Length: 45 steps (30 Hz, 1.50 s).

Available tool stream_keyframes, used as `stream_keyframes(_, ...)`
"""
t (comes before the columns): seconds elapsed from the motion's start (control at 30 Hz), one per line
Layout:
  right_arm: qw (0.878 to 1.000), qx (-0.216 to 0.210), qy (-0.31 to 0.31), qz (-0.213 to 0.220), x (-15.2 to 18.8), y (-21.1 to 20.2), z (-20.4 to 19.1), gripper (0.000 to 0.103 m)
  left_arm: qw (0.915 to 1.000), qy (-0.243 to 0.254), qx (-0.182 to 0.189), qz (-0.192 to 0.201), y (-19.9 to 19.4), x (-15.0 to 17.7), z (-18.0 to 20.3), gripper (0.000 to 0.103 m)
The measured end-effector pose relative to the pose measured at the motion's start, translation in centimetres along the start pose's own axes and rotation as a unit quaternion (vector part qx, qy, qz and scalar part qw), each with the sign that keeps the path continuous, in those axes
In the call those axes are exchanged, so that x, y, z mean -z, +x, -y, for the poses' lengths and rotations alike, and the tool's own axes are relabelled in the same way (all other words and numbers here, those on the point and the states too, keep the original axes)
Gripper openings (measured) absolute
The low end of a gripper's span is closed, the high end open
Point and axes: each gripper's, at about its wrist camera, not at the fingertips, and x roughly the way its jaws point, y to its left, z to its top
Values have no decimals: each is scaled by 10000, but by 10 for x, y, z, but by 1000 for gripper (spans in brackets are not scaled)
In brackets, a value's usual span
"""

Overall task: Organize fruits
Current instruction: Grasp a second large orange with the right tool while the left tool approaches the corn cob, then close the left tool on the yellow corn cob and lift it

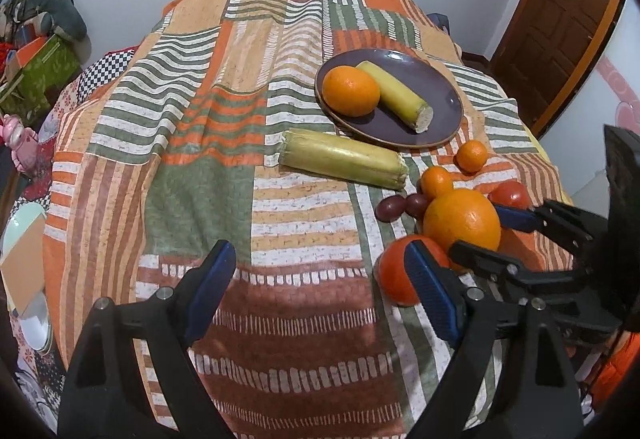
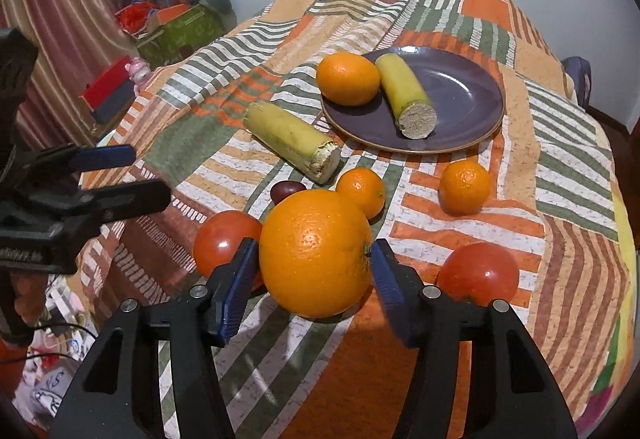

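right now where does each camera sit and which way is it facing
Left wrist: on the left gripper, angled down across the patterned cloth toward the plate; its own open fingers frame bare cloth, and the right gripper shows at right.
Right wrist: on the right gripper, angled down at the large orange between its fingers; the left gripper shows at left.
Shared: plate, large orange, cloth.

A home bedroom — patchwork bedspread, wooden door, curtain, cluttered boxes.
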Motion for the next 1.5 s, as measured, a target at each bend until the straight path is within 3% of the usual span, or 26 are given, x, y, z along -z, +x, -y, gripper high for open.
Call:
stream_keyframes(0.43, 9980, 78, 404, 481, -8, -40, 37, 54, 9992, 234, 52, -328, 52, -45, 33, 90)
stream_keyframes(0.77, 9952, 79, 721, 660, -9, -51, 63, 54, 9936, 717, -781, -380, 100, -57, 55, 91)
stream_keyframes(0.97, 9950, 140, 682, 710, -11, -51, 64, 54, 9937, 795, -761, -218, 92, -54, 41, 91)
stream_keyframes(1.17, 9950, 137, 688, 704, -11, -51, 64, 54, 9969, 318, -649, -326, 73, -41, -3, 91)
stream_keyframes(1.37, 9948, 157, 726, 703, -14, -49, 68, 54, 9951, 52, -868, -469, 59, -21, -40, 86)
stream_keyframes(1.5, 9944, 220, 752, 707, -15, -49, 71, 54, 9971, -51, -724, -236, 39, -21, -44, 85)
